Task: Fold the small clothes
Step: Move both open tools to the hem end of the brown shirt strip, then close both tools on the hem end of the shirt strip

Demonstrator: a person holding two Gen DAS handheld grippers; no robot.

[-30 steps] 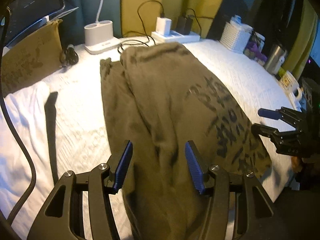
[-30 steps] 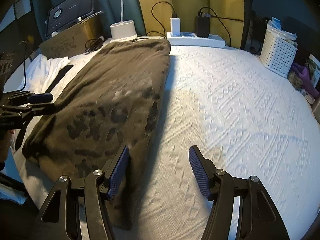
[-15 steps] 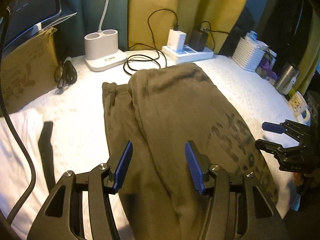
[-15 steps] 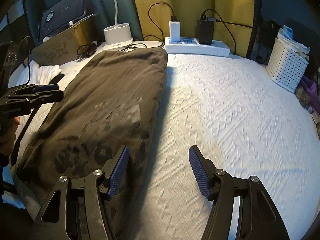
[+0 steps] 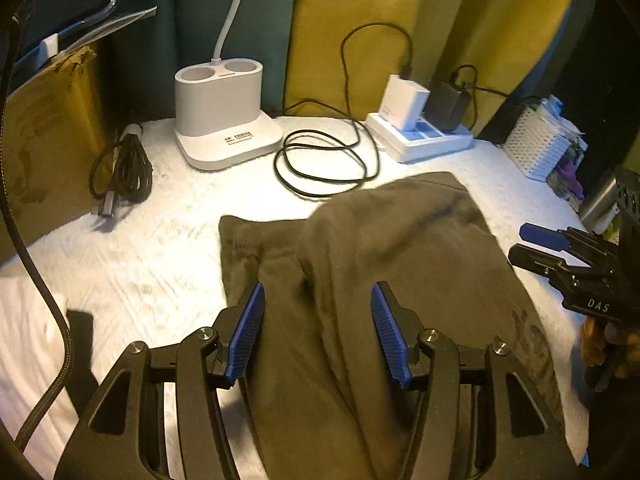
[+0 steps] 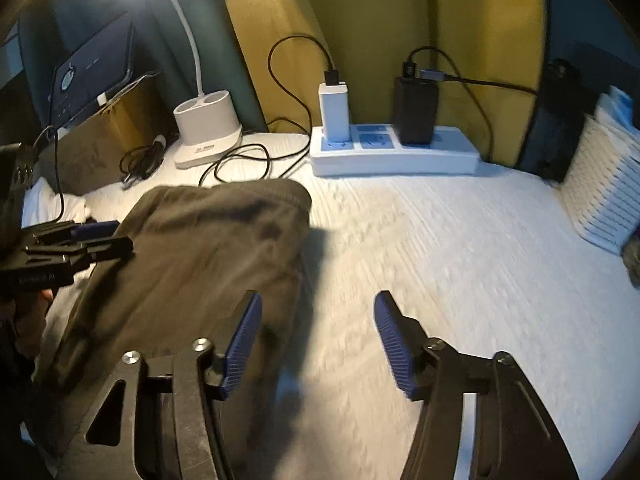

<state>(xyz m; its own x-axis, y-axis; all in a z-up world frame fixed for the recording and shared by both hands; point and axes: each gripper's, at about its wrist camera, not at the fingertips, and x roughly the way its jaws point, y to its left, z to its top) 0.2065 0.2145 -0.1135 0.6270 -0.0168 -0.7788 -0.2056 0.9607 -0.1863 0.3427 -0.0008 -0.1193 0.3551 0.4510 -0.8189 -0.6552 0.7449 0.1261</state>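
Left wrist view: left gripper (image 5: 318, 330) above folded olive garment (image 5: 384, 256) on white bedcover (image 5: 140, 272), jaws opening, gripping nothing. Right gripper (image 6: 318, 340) over garment's edge, jaws closing, pads not touching cloth.

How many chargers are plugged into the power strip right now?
2. On the power strip, a white charger stands at its left end and a black charger near the middle. None seem hidden.
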